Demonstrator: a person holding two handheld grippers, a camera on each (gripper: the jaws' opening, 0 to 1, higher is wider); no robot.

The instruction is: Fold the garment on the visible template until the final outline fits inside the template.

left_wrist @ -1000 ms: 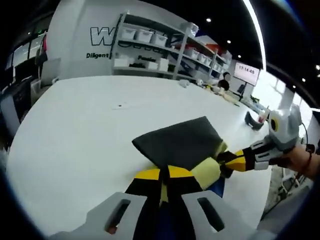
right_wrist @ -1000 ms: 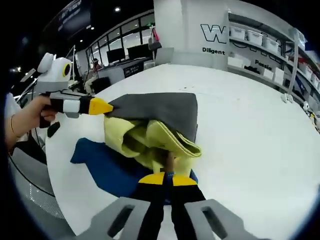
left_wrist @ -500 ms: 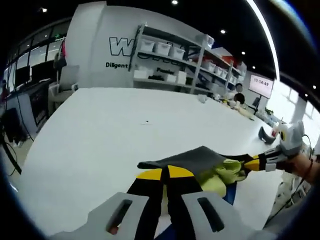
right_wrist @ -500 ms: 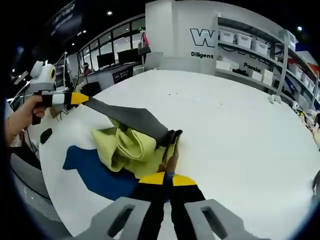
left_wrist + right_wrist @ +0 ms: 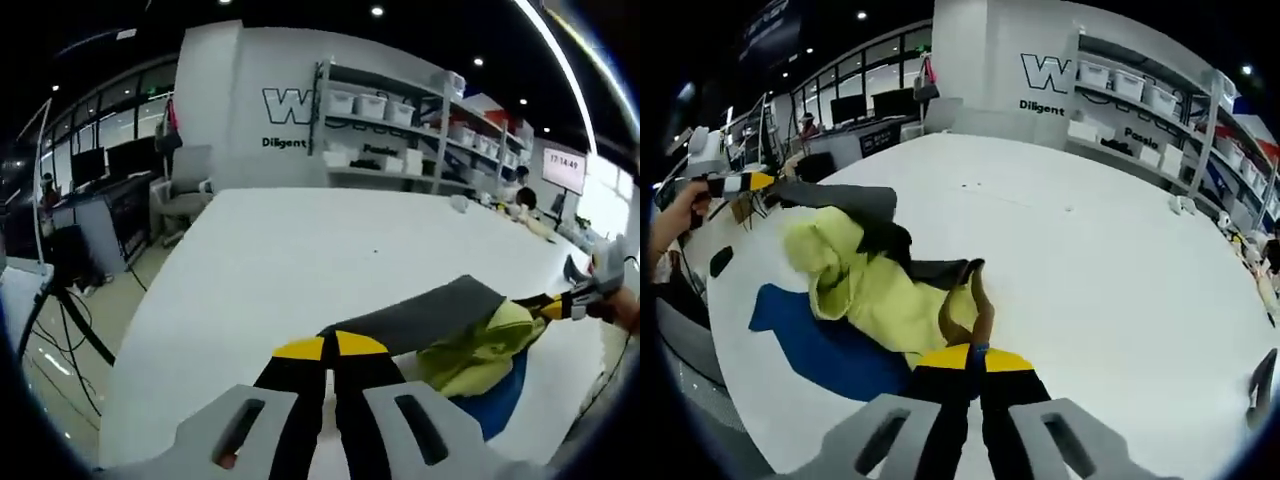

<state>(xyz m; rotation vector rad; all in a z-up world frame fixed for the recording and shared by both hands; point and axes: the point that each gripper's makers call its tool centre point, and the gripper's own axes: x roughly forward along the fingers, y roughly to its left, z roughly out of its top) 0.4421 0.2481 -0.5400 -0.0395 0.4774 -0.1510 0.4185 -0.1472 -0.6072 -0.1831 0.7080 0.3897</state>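
Step in hand: garment (image 5: 880, 290) (grey/yellow) held stretched above the counter (image 5: 1110, 270), partly over the blue template (image 5: 805, 340). Left gripper (image 5: 328, 350) fingers pinch one grey edge; right gripper (image 5: 970, 355) fingers pinch the opposite end. Next, I'd judge: lay it flat over the template w/ edges aligned, then fold inward. Count: 1 garment, 1 template, 2 grippers.

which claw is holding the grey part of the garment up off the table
The left claw, seen at the far side in the right gripper view: it pinches the grey panel lifted above the yellow bulk. The right claw grips the garment low against the white table.
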